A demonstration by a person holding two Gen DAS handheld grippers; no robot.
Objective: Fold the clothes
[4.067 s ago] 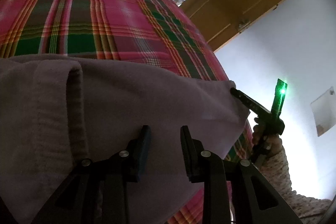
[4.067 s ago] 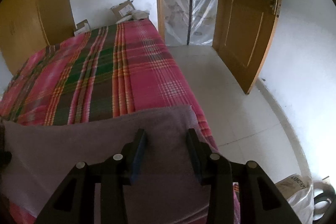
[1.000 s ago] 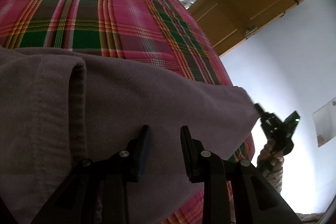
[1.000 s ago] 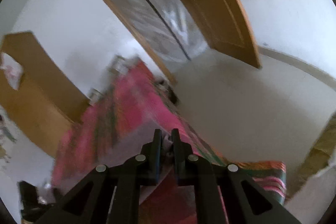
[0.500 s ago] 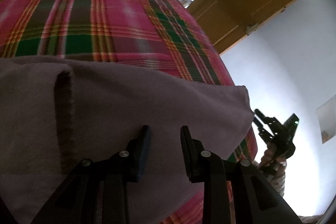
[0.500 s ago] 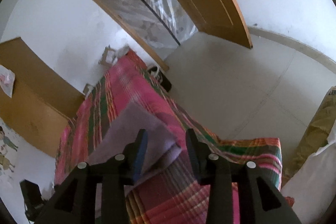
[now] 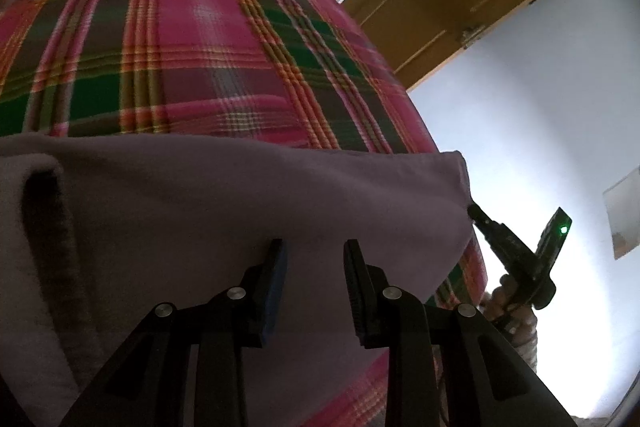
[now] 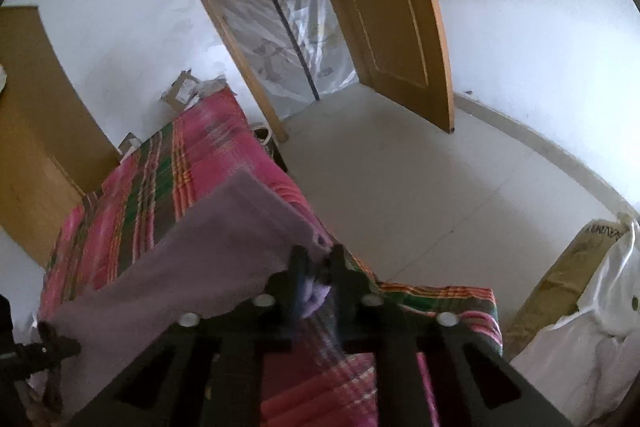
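Cloth (image 7: 248, 211): mauve, spread over the near end of the bed, one fold standing up along its left side in the left wrist view.
Cloth, right wrist view (image 8: 192, 259): lay slantwise over the blanket, its near right corner lifted and drawn to the gripper.
Blanket (image 7: 192, 39): pink and green plaid, covered the bed beneath the cloth and ran away toward the far wall.
Left gripper (image 7: 314, 269): fingers spread apart, poised just above the cloth's near part, nothing between them.
Right gripper (image 8: 318, 267): fingers pressed close, pinching a bunched corner of the cloth.
Right gripper, left wrist view (image 7: 486, 223): tip met the cloth's right corner at the bed's edge; small green light lit on its body.
Hand (image 7: 508, 301): gripped the right gripper's handle, patterned sleeve below it.
Door (image 8: 388, 15): wooden, stood open beside a doorway hung with clear plastic.
Floor (image 8: 420, 187): pale, right of the bed.
Bag (image 8: 592, 339): white, at the far right.
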